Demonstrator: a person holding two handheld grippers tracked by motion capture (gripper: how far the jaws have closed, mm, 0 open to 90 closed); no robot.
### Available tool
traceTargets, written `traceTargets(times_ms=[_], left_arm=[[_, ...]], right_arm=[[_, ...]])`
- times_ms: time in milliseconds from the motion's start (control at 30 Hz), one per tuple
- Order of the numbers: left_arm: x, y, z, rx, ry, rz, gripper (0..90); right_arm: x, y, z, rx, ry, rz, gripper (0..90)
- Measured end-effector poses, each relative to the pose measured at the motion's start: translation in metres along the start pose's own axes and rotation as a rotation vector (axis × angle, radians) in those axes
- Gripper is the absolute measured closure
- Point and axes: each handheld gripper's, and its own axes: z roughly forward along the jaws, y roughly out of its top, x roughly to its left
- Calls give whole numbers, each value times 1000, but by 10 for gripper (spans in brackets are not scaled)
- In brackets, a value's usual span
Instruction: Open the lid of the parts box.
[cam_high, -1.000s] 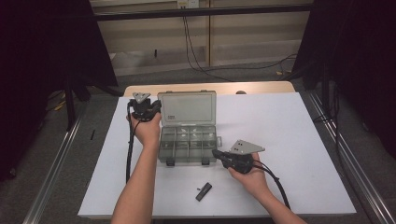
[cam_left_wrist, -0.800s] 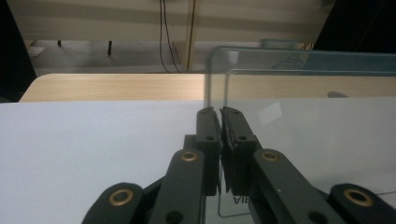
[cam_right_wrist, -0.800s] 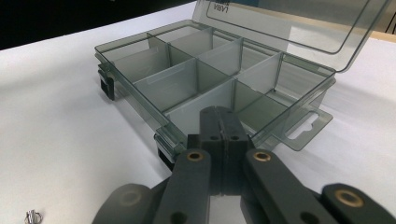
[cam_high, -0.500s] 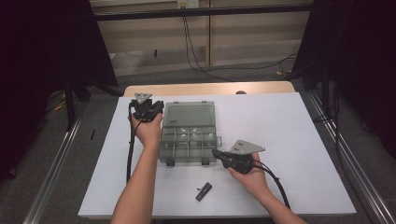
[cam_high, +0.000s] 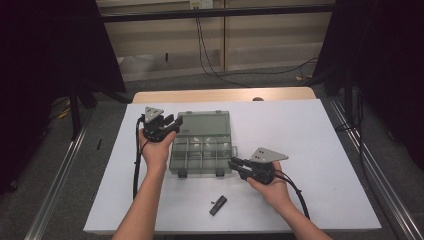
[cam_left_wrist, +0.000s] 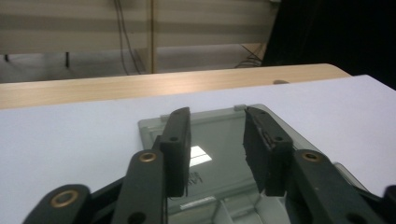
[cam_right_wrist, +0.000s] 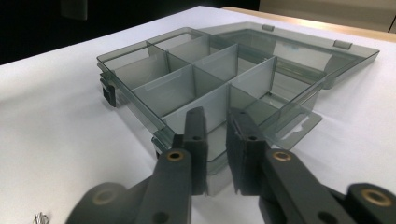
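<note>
A smoky clear compartment box (cam_high: 202, 152) lies open on the white table, its lid (cam_high: 205, 124) flat behind it. My left gripper (cam_high: 176, 123) is at the lid's left edge. In the left gripper view the jaws (cam_left_wrist: 217, 114) have just been opening and stand apart over the lid (cam_left_wrist: 215, 135) with nothing pressed between them. My right gripper (cam_high: 232, 162) is at the box's front right corner. Its jaws (cam_right_wrist: 215, 114) have just been opening too, and a narrow gap straddles the wall of the box (cam_right_wrist: 187, 79) without pinching it.
A small black oblong piece (cam_high: 218, 205) lies on the white table (cam_high: 310, 150) in front of the box. A wooden strip (cam_high: 225, 95) runs along the table's far edge. Cables trail from both grippers toward the near edge.
The lid has dropped from a raised tilt to lie flat behind the box. My left gripper moved slightly and let go of it. The right gripper's jaws parted a little.
</note>
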Motion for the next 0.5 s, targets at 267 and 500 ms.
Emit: traceTargets(times_ms=[267,500], left_arm=[[-5,-12,-12,10,-36,11,511],[-12,-20,-23,15,-66,27,465]], right_arm=[[-6,5,-17,-23,36,27,659],[-3,3,-25,-2,48,8,608]])
